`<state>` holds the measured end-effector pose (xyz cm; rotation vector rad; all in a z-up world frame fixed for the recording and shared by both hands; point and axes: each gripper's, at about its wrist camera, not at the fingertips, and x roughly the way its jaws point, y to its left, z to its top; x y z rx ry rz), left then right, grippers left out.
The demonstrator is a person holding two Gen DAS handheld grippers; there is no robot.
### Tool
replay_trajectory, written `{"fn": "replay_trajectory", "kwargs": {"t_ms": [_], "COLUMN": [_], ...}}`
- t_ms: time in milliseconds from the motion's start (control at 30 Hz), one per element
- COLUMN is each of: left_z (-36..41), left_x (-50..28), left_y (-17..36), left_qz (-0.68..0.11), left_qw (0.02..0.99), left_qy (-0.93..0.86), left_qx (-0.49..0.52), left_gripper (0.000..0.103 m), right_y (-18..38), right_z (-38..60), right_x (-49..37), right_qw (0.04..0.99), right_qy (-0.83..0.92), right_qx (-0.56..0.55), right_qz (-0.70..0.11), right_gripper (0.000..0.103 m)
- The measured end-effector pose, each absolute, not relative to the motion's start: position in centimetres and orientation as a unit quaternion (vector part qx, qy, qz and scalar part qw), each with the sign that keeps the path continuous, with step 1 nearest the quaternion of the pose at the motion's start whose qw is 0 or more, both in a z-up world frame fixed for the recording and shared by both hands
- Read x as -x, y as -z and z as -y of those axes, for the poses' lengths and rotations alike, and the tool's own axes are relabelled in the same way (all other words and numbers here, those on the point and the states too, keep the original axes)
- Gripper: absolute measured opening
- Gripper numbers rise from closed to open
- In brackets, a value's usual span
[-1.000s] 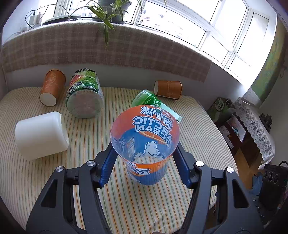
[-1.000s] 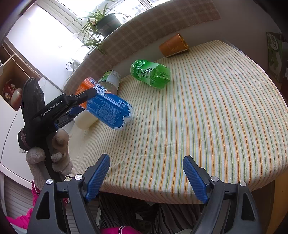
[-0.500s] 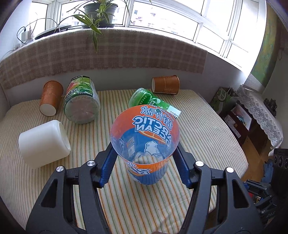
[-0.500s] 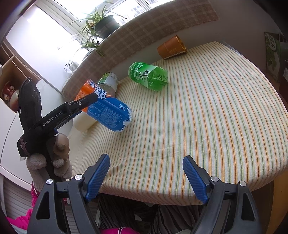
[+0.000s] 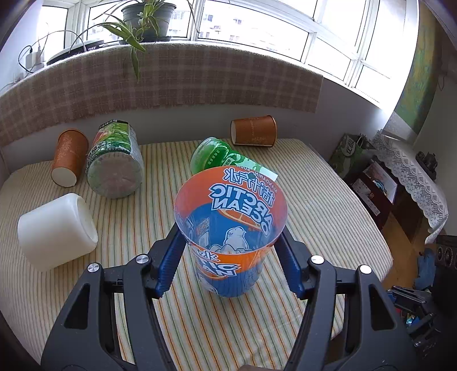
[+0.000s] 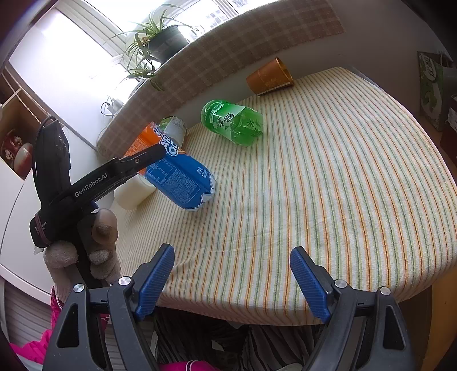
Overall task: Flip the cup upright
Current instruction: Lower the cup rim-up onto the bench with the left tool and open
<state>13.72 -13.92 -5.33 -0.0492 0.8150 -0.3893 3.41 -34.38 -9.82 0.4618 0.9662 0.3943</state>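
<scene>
My left gripper (image 5: 230,262) is shut on a blue and orange "Arctic Ocean" cup (image 5: 231,228). Its open mouth faces the left wrist camera and its base is near the striped tablecloth (image 5: 314,217). In the right wrist view the same cup (image 6: 180,179) is tilted, with its base low over the cloth, held by the left gripper's fingers (image 6: 142,161). My right gripper (image 6: 231,279) is open and empty at the table's near edge.
Lying on the table are a green cup (image 5: 214,155), two brown paper cups (image 5: 254,131) (image 5: 68,157), a green-labelled container (image 5: 115,162) and a white tub (image 5: 57,231). A plaid-covered sill with a plant (image 5: 145,17) runs behind. The table edge drops off at the right.
The left gripper has tilted the held cup more upright and brought its base down toward the cloth. The right gripper has stayed where it was, open.
</scene>
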Motion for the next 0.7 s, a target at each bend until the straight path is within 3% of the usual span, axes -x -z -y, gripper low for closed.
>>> {"fn": "replay_trajectory", "kwargs": {"t_ms": [233, 300, 367, 700], "left_z": [14.6, 14.4, 14.2, 12.2], "left_x": [-13.6, -13.6, -13.5, -12.8], "left_y": [6.1, 6.3, 6.5, 8.2], "left_qz": [-0.406, -0.410, -0.415, -0.442], "left_qw": [0.892, 0.889, 0.885, 0.871], "left_qy": [0.198, 0.200, 0.207, 0.201], "left_qx": [0.029, 0.035, 0.047, 0.070], "left_gripper": [0.068, 0.081, 0.086, 0.086], "right_y": [9.8, 9.8, 9.8, 9.2], "right_z": [34.7, 34.7, 34.8, 34.4], "right_x": [-3.3, -3.2, -3.3, -3.1], "right_qw": [0.844, 0.844, 0.845, 0.854], "right_qy": [-0.181, -0.182, -0.180, -0.176], "right_qx": [-0.219, -0.220, -0.220, -0.204], "right_qz": [-0.455, -0.454, -0.453, -0.445], "right_gripper": [0.086, 0.086, 0.086, 0.086]}}
